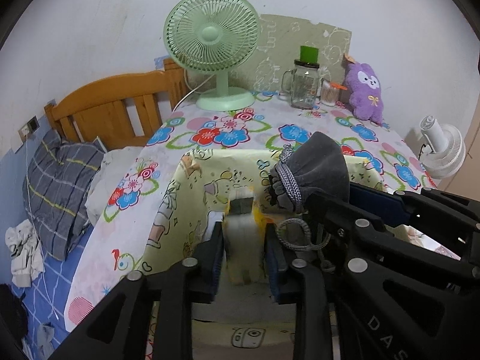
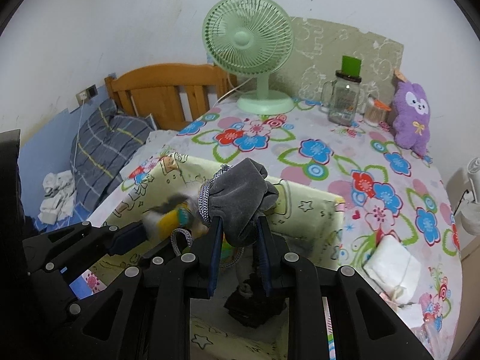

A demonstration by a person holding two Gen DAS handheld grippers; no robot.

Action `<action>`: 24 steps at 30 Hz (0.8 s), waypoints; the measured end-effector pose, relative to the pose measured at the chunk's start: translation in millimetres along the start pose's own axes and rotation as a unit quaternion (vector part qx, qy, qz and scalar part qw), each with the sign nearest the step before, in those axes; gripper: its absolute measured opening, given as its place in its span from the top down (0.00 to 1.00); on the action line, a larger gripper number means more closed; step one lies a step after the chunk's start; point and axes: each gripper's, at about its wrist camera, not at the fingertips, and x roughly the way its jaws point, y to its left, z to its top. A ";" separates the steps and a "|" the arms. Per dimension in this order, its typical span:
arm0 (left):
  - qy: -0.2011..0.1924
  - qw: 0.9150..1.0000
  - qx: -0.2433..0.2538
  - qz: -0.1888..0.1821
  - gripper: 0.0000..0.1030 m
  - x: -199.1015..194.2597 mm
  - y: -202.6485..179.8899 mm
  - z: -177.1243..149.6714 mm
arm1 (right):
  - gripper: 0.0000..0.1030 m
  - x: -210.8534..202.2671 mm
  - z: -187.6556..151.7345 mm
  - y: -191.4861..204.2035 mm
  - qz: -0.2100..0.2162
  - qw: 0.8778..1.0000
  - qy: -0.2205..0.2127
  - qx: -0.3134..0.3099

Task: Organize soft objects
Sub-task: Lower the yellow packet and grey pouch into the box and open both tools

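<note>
- Right gripper [image 2: 240, 234] pinches a grey drawstring pouch [image 2: 240, 198] above the yellow fabric storage box [image 2: 309, 210].
- Left gripper [image 1: 244, 240] clamps a blurred white-yellow soft item [image 1: 241, 234].
- Depositing step, I judge; next, lower both in and release.

Two close wrist views, side by side, sharing the fabric bin [image 1: 192, 186] ahead.

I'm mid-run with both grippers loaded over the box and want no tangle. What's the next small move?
Probably lower the right gripper slightly and release the grey drawstring pouch into the yellow fabric box. The pouch hangs over the box opening, and its cord loops close to the left gripper, which holds a blurred white and yellow soft toy.
</note>
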 end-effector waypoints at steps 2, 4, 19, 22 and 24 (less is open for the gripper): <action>0.005 1.000 -0.003 0.004 0.65 2.0 2.4 -1.1 | 0.75 4.3 0.2 1.6 0.005 1.000 0.006 -0.001; 0.012 1.000 -0.006 0.008 0.61 4.3 4.2 -1.3 | 0.75 8.9 0.8 3.3 0.009 1.000 0.011 -0.002; 0.020 1.000 -0.016 0.005 0.36 5.4 7.0 -0.1 | 0.40 11.8 5.1 3.5 0.014 1.000 0.013 -0.008; 0.013 1.000 -0.014 0.004 0.31 1.1 3.4 1.3 | 0.36 6.3 5.9 0.3 0.012 1.000 0.006 -0.004; 0.009 1.000 -0.013 0.001 0.28 -1.2 1.0 2.4 | 0.34 2.2 6.2 -1.8 0.008 1.000 0.001 -0.002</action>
